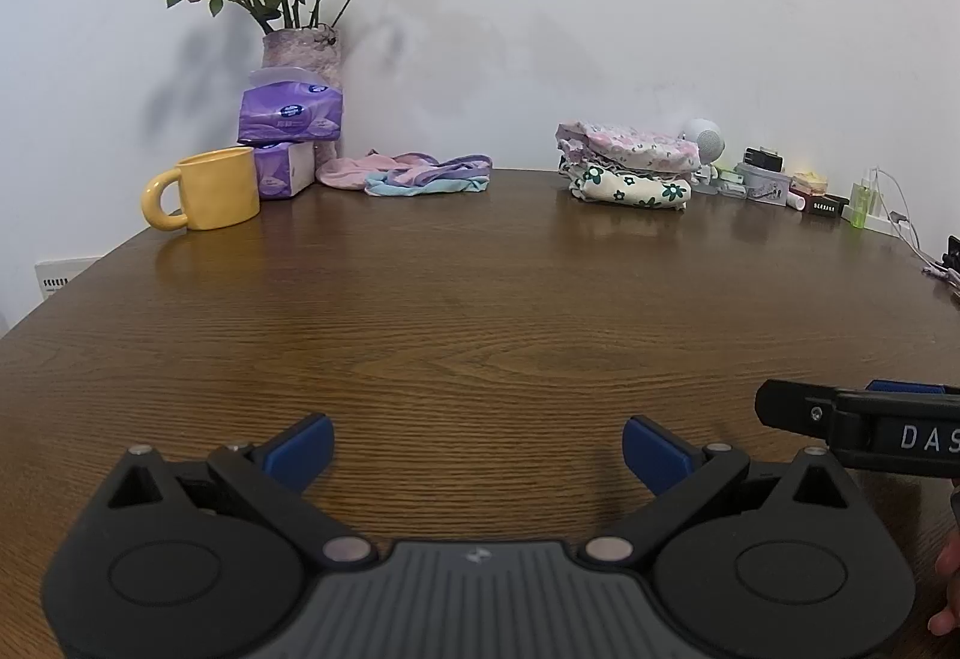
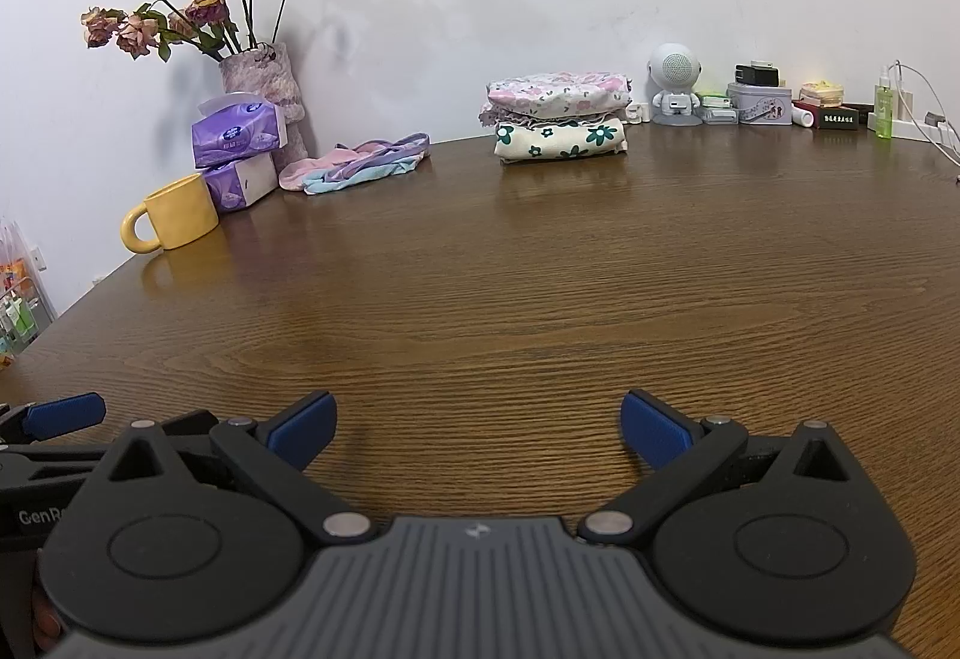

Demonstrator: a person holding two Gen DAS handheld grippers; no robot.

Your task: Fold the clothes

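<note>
A crumpled pink, purple and light-blue garment (image 1: 408,173) (image 2: 354,164) lies unfolded at the far left of the brown wooden table (image 1: 480,311) (image 2: 510,299). Two folded floral clothes (image 1: 630,167) (image 2: 558,119) are stacked at the far middle. My left gripper (image 1: 477,452) hovers open over the near table edge, nothing between its blue pads. My right gripper (image 2: 477,428) is open too, empty, level with the left one. Each gripper shows at the other view's side edge.
A yellow mug (image 1: 207,188) (image 2: 174,215), purple tissue packs (image 1: 288,119) (image 2: 240,131) and a vase of dried roses (image 1: 303,50) (image 2: 264,71) stand far left. A small white robot speaker (image 2: 675,86), tins, a green bottle (image 2: 883,104) and cables line the far right.
</note>
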